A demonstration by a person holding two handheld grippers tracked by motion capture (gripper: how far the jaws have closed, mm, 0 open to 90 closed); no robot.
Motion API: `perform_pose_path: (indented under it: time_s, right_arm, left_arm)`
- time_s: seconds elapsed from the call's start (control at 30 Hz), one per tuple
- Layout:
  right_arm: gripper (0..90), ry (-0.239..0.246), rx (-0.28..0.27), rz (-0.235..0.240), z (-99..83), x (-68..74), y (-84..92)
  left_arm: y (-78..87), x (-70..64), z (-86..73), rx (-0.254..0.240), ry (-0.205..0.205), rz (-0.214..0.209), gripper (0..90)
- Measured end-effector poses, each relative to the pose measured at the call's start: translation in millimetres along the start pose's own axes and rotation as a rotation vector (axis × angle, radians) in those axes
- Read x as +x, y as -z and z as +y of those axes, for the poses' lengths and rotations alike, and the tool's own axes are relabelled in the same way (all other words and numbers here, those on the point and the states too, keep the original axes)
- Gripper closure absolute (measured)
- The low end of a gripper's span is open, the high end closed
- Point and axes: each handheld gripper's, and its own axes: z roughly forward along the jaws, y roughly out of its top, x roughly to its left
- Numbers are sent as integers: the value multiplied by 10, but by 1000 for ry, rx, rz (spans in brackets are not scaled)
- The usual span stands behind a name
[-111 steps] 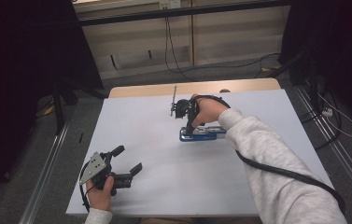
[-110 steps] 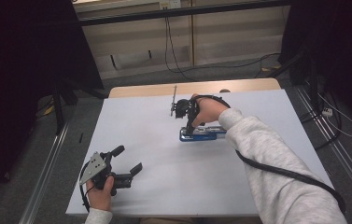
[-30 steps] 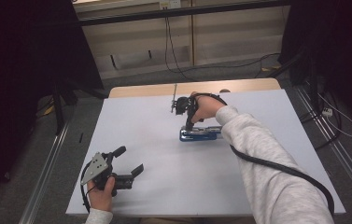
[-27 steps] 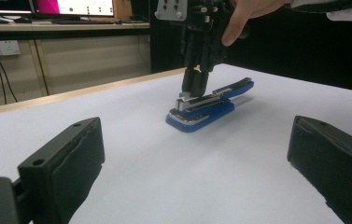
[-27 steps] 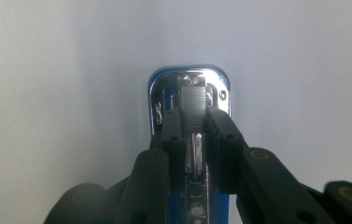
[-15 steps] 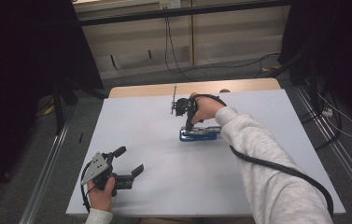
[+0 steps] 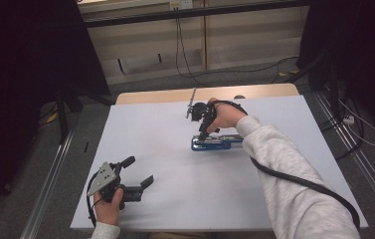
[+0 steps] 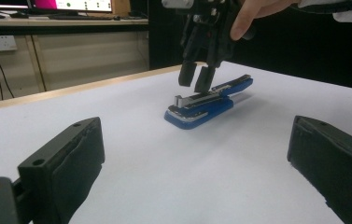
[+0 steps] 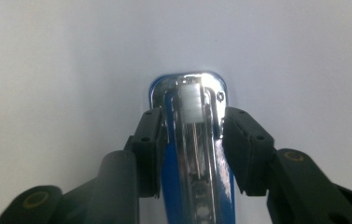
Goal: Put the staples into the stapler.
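So our right tongs [image 9: 190,140] have just been opening; the jaws now sit either side of the blue stapler [image 7: 218,143] with a sliver of gap, so we reckon we're letting go of it. It lies flat on the desk [image 7: 175,209], around 1 o'clock of centre, long axis running 3 to 9, shiny nose toward 9. Left tongs [image 7: 136,172] hang wide open, empty, near 7.

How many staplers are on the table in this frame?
1. The blue stapler lies on the white table, toward its far side, straddled by the jaws of the right gripper. No others are visible.
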Motion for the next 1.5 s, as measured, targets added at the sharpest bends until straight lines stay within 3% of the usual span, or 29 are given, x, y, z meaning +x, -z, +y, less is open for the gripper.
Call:
perform_pose_path:
  time_s: [0.1, 0.13, 0.23, 0.3, 0.77, 0.87, 1.03, 1.13, 1.5]
  right_arm:
    - [517, -28, -39, -2, -105, 5, 65]
    - [464, -66, -64, -14, -186, 3, 100]
    - [441, -84, -90, -14, -278, -8, 128]
    - [363, -119, -130, -32, -404, -10, 163]
    - [205, -245, -274, -72, -912, 49, 264]
    - [172, -287, -295, -81, -1028, 62, 277]
    - [149, -330, -340, -104, -1208, 113, 321]
    - [123, -351, -345, -123, -1319, 147, 332]
    - [112, -433, -397, -161, -1707, 293, 280]
  left_arm:
    - [-22, 9, 0, 10, 24, -21, 37]
    - [-41, 12, 9, 22, 33, -28, 37]
    - [-57, 22, 24, 32, 39, -23, 36]
    - [-108, 19, 46, 52, 58, -39, 26]
    - [-398, 2, 95, 130, 122, -95, 22]
    - [-458, 34, 134, 151, 116, -72, 27]
    - [-544, 98, 188, 139, 156, -73, 27]
    - [-620, 111, 198, 153, 146, -50, 28]
    - [-959, 62, 248, 211, 143, -62, 28]
